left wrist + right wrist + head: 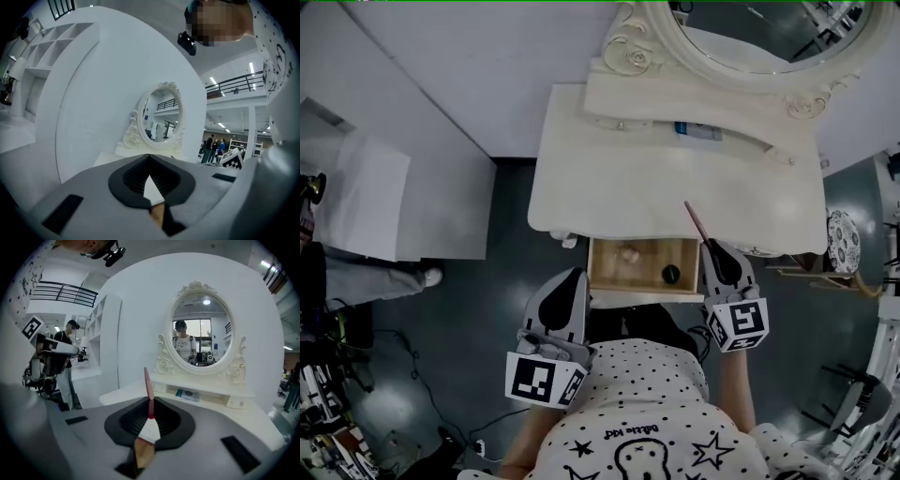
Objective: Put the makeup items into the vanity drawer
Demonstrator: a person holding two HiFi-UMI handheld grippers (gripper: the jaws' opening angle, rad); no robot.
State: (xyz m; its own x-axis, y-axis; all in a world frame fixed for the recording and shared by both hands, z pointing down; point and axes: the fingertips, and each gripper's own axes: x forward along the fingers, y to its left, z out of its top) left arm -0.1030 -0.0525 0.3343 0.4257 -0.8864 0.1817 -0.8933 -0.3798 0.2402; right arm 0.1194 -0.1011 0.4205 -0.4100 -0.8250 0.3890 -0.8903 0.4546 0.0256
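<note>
Jaws on the left gripper (577,275) (149,157) meet at their tips with nothing between them; it hangs just outside the front left corner of the open drawer (647,267). That drawer sits under the front edge of the cream vanity top (628,178) and holds a pale round item (629,252) and a dark round one (671,275). At the drawer's right side, the right gripper (710,244) (150,401) is clamped on a slim red makeup pencil (695,221) (148,390), which slants up over the tabletop's edge. Behind stands the oval mirror (769,37) (201,331), with a blue packet (698,131) (187,393) on the shelf beneath it.
</note>
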